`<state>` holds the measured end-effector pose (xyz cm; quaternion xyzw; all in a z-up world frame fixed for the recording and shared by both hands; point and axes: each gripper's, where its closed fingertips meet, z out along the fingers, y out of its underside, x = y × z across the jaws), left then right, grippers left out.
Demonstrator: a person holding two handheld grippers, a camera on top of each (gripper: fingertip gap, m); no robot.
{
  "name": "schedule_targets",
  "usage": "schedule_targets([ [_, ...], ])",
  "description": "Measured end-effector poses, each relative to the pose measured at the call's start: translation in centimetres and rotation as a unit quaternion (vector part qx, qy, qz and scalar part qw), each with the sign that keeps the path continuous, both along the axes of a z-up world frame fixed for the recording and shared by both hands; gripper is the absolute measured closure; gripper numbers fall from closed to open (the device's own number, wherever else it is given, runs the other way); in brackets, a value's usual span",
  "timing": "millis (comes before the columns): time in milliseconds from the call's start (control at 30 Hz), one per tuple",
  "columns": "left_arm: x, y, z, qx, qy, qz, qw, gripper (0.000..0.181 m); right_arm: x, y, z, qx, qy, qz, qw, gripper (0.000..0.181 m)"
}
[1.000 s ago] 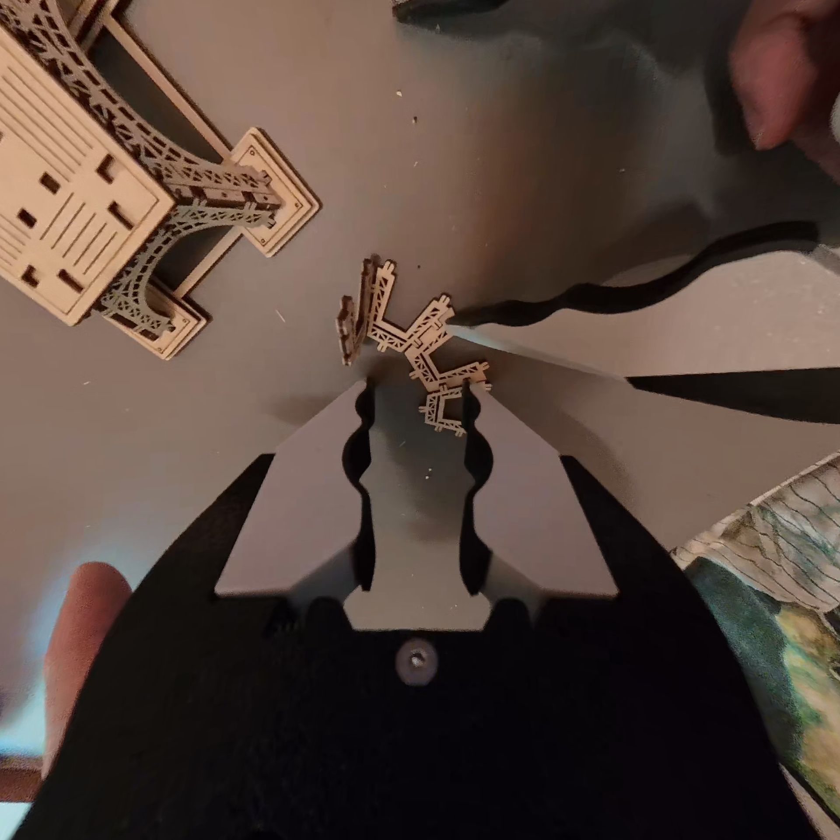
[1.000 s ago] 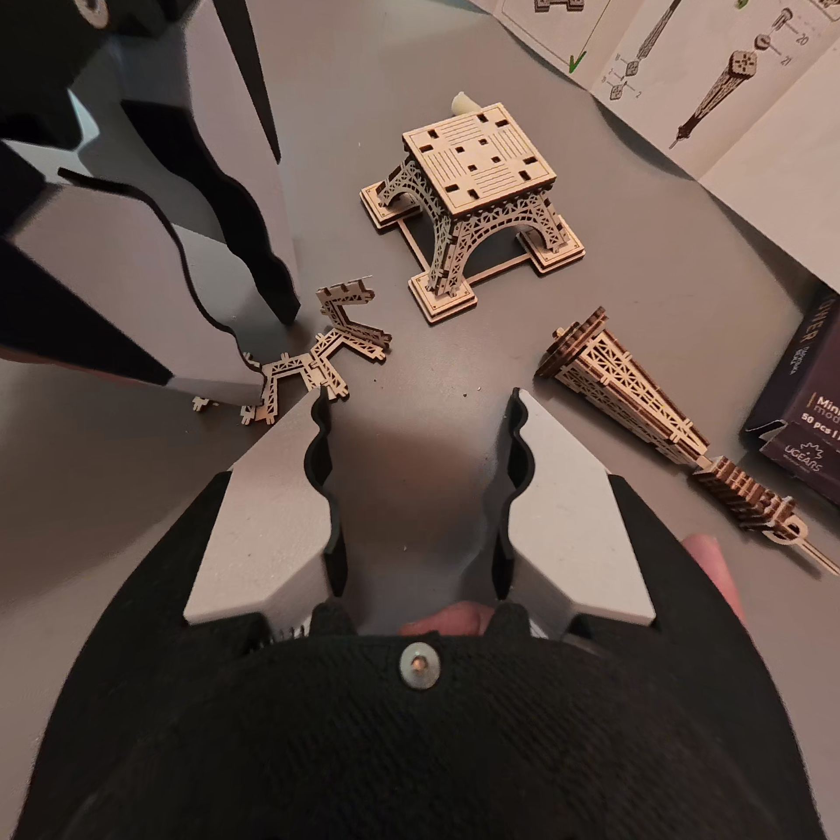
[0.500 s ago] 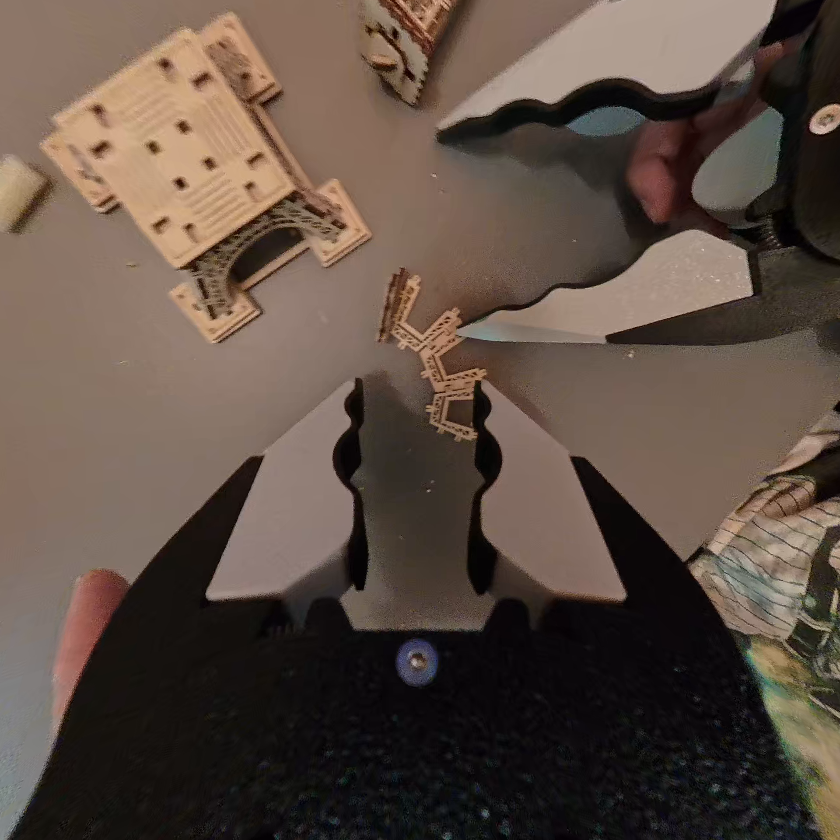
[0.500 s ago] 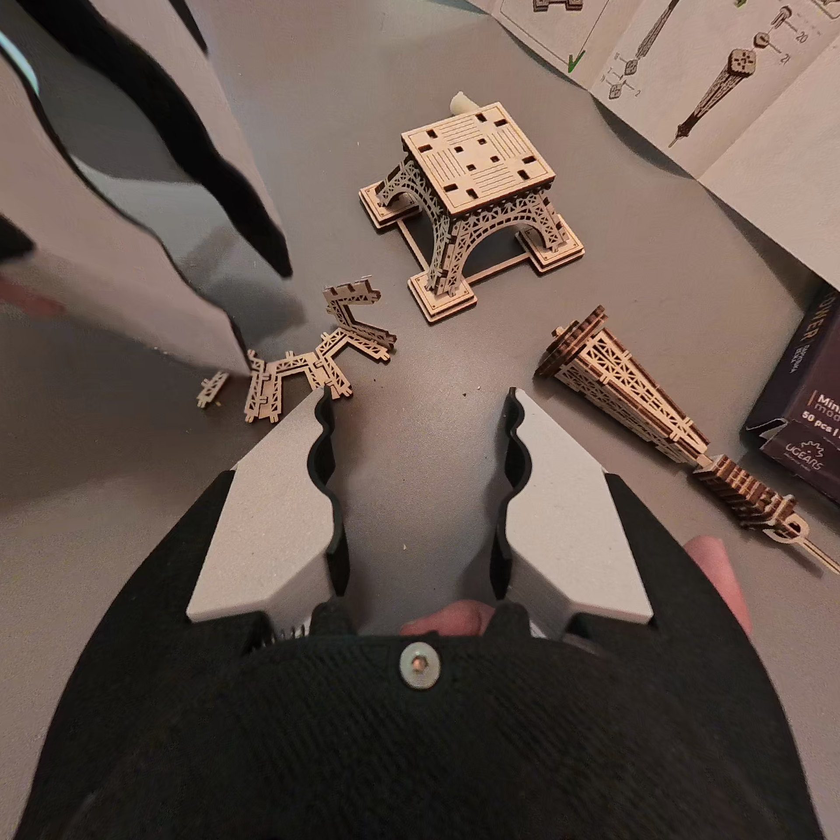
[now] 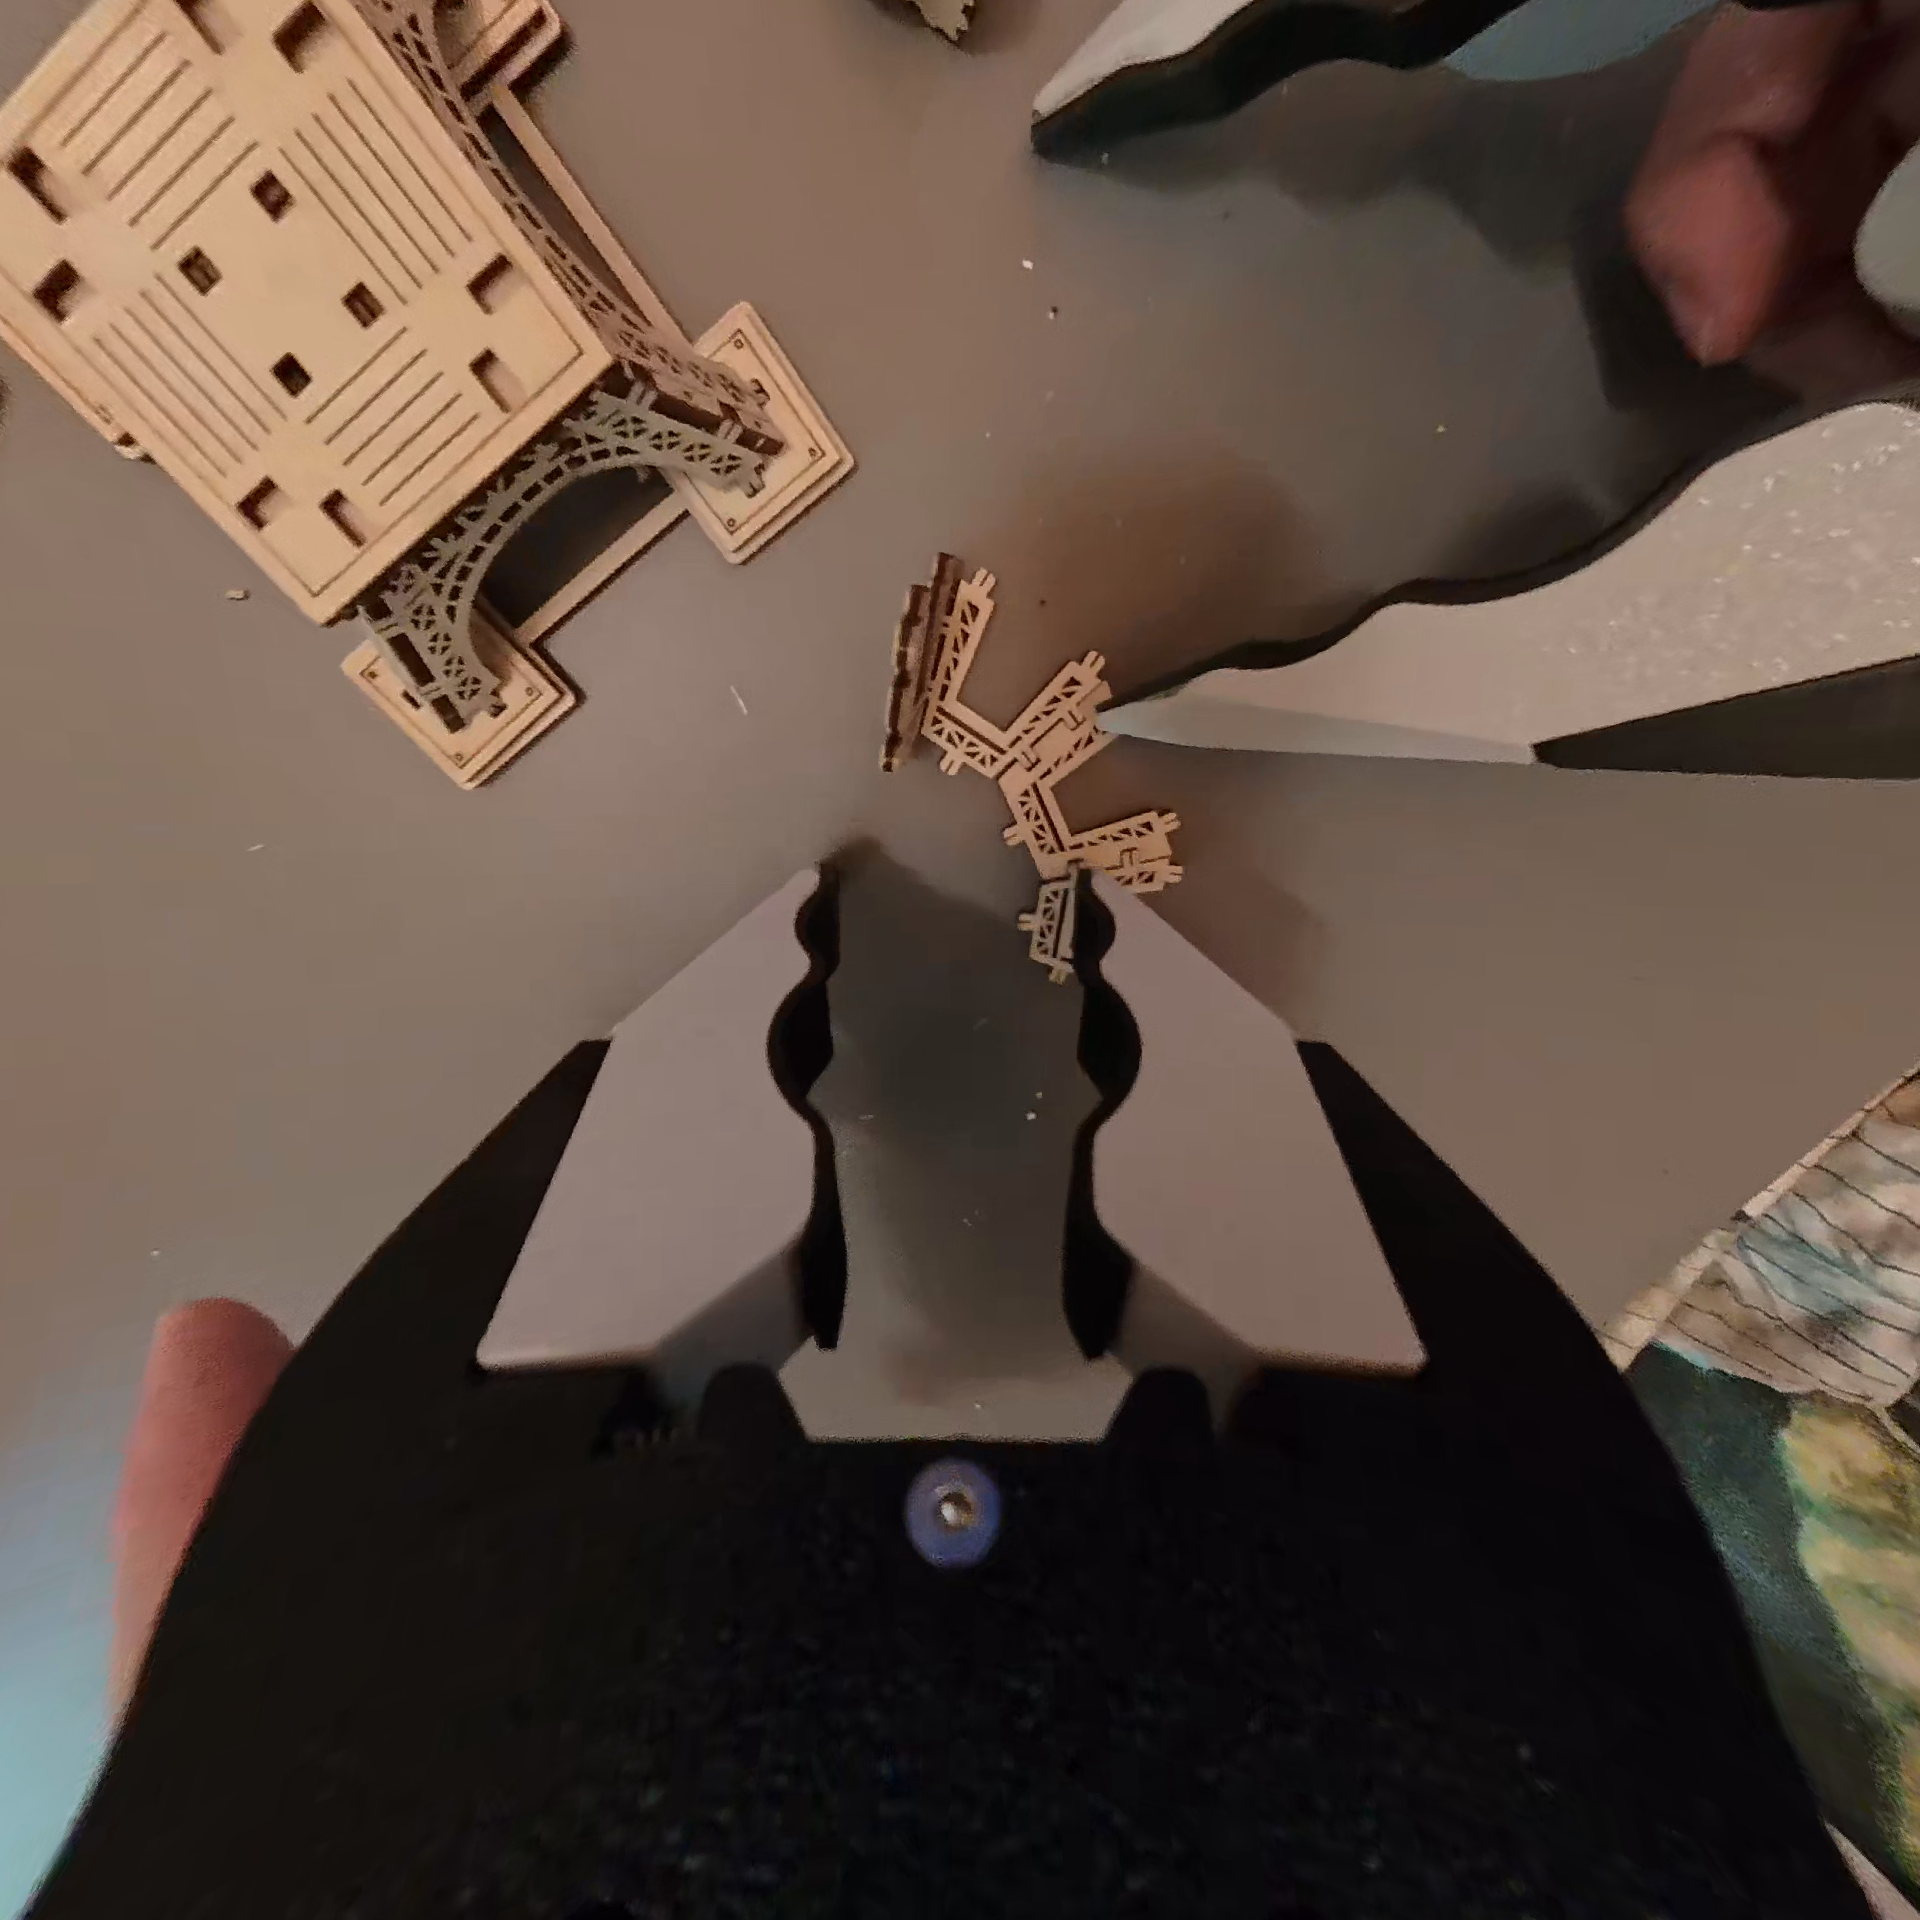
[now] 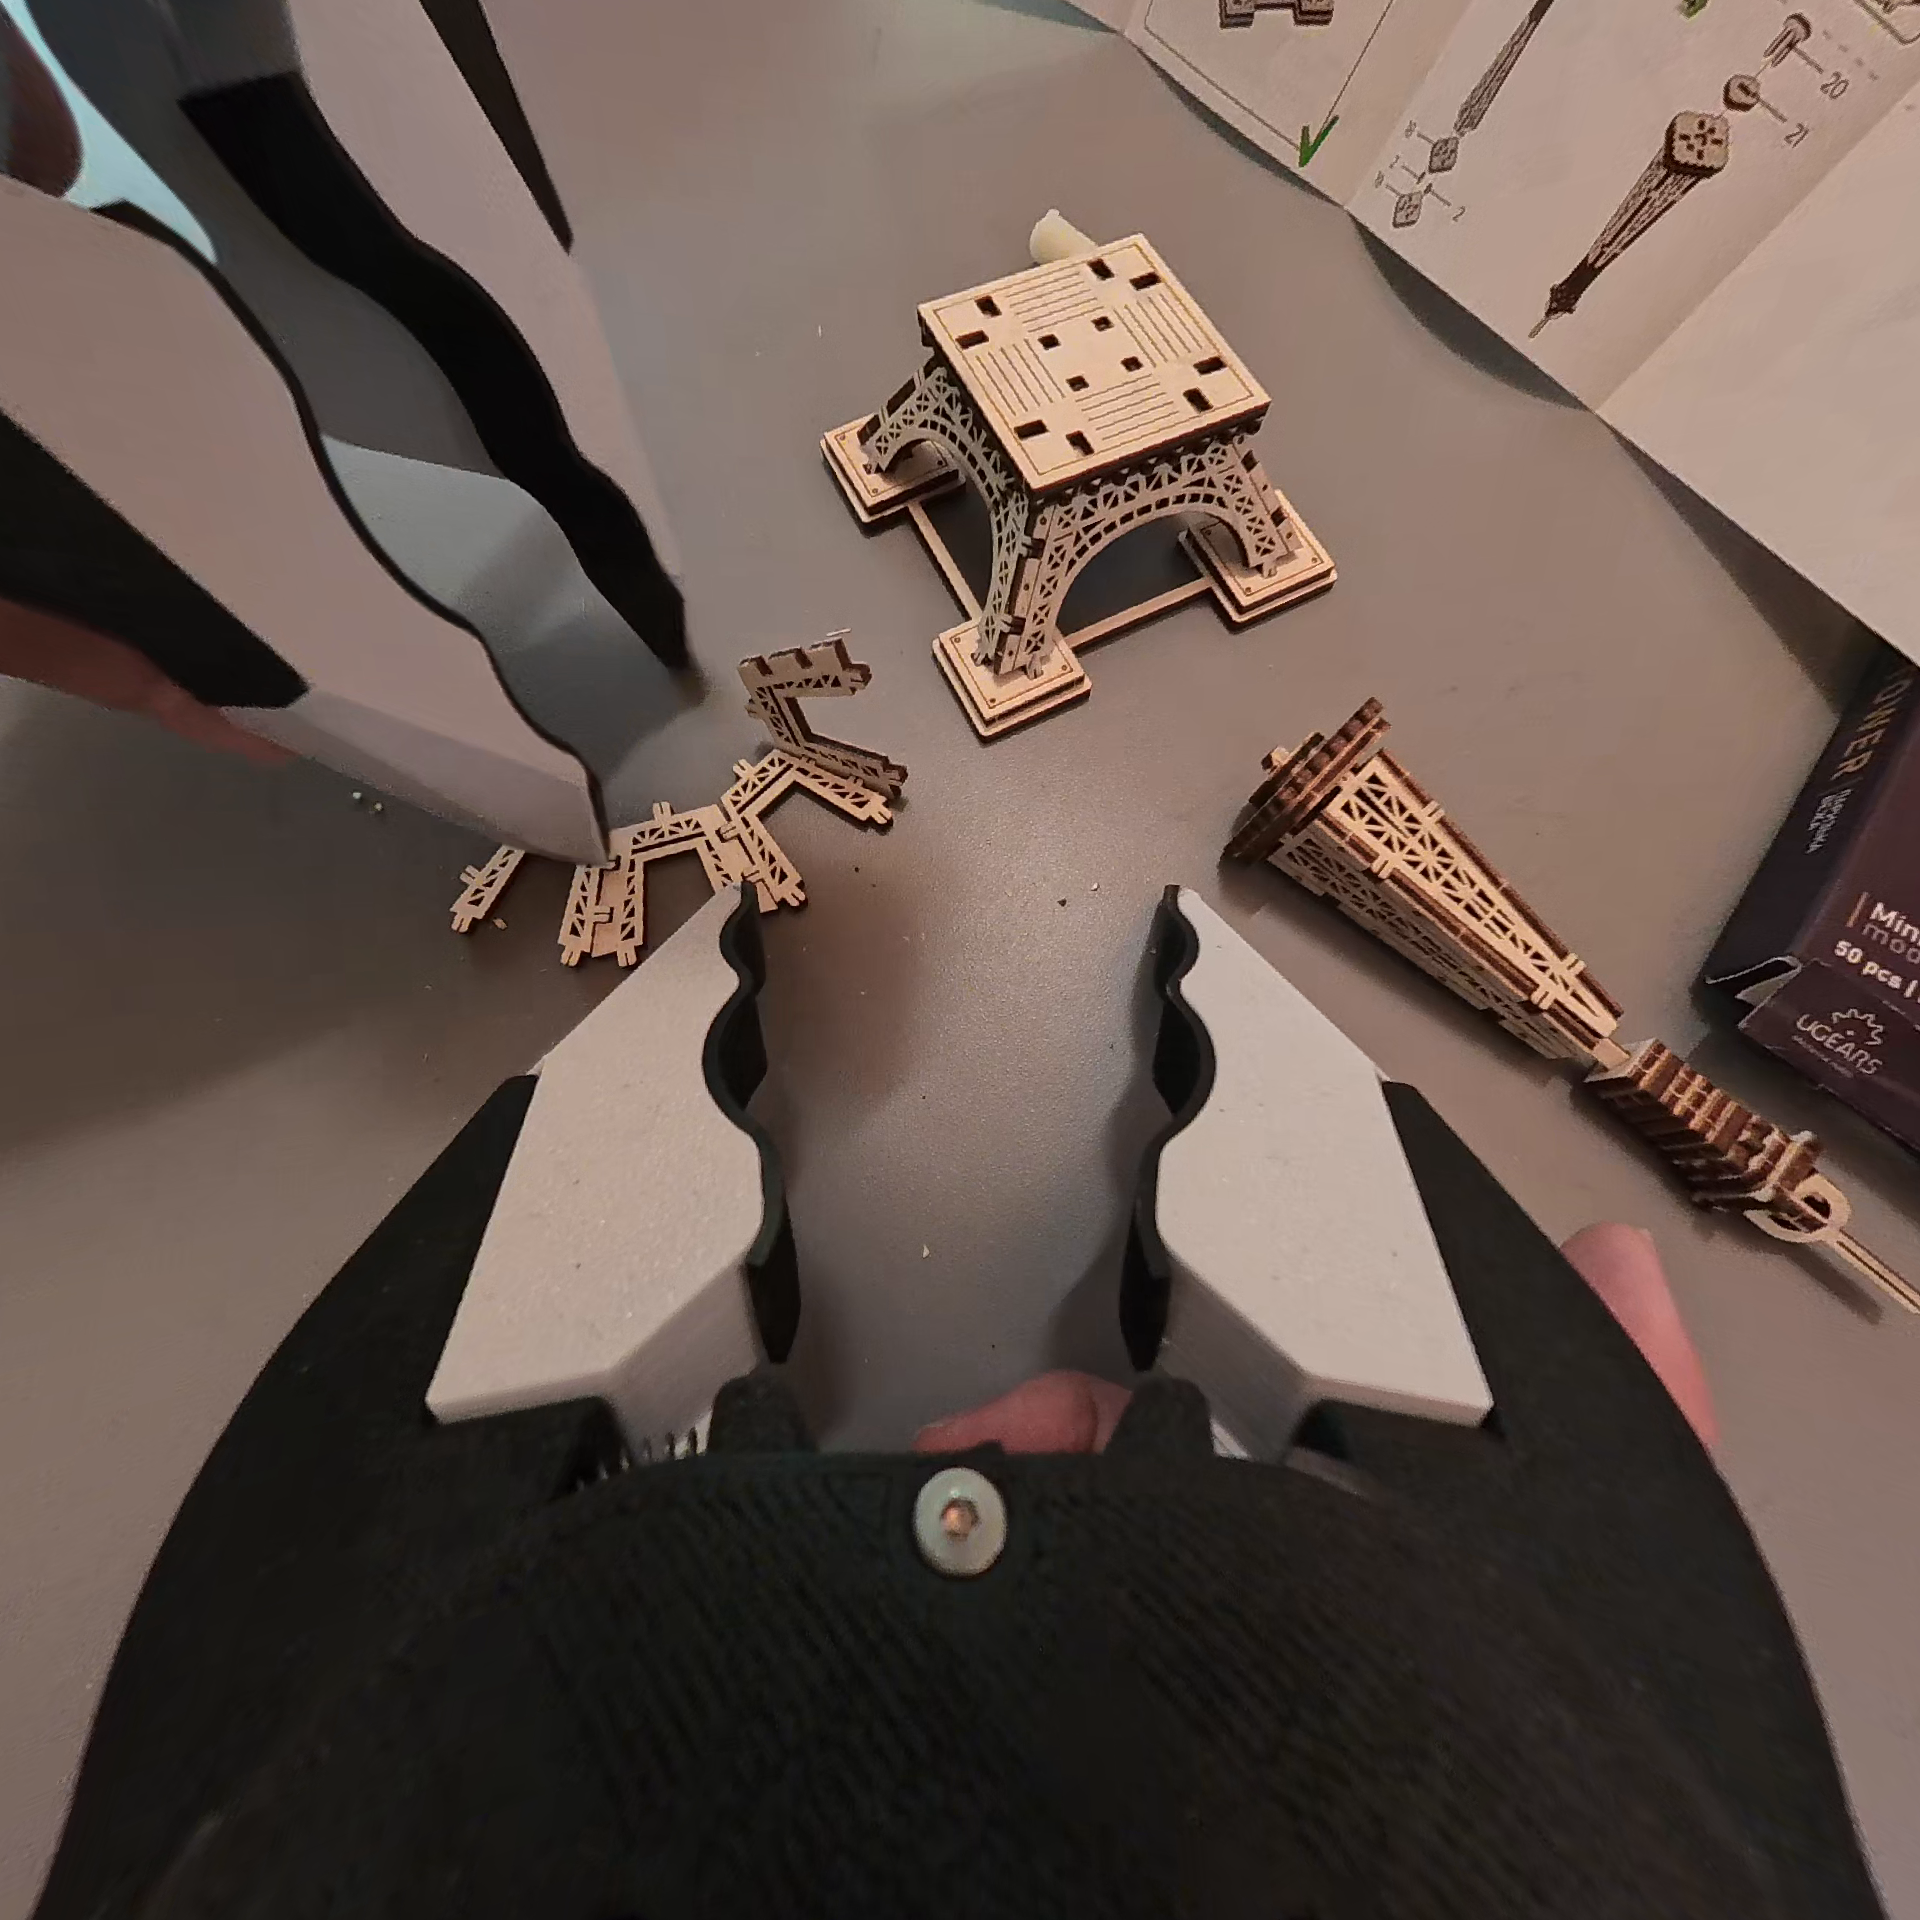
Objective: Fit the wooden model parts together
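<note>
A chain of small wooden lattice pieces (image 5: 1029, 769) lies flat on the grey table (image 5: 312, 987), one end standing up. It also shows in the right wrist view (image 6: 748, 821). My left gripper (image 5: 956, 883) is open and empty, with its right fingertip on the pieces; a small loose lattice bit (image 5: 1049, 925) lies beside that fingertip. My right gripper (image 6: 958, 904) is open and empty, its left fingertip touching the chain's near edge. The wooden tower base (image 6: 1081, 468) stands just beyond the chain. The tapered tower spire (image 6: 1423, 894) lies on its side to the right.
An instruction sheet (image 6: 1558, 156) lies at the back right and a dark box (image 6: 1849, 914) at the right edge. A small pale object (image 6: 1055, 234) sits behind the base. Patterned fabric (image 5: 1818, 1351) shows at the lower right of the left wrist view.
My left gripper lifted away half a second ago and has come back down, its fingertip now on the lattice pieces. My right gripper and the other parts have hardly moved.
</note>
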<state>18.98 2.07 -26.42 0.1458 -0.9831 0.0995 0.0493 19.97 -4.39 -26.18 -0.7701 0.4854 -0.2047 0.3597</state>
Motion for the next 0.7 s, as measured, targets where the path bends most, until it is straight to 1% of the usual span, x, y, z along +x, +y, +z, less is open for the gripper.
schedule_targets([
  [100,0.16,0.12,-0.05,0.0,-0.01,0.003,1.0,0.14,0.0,0.0,0.0,0.0,0.0,0.0,1.0,0.107],
  [467,0.19,0.24,-0.17,0.033,-0.018,0.016,0.999,0.135,-0.05,0.08,0.02,-0.002,-0.002,0.003,1.0,0.109],
  [700,0.12,0.3,-0.22,0.095,-0.002,0.023,0.995,0.136,-0.03,0.03,-0.01,-0.001,-0.001,0.001,1.0,0.108],
])
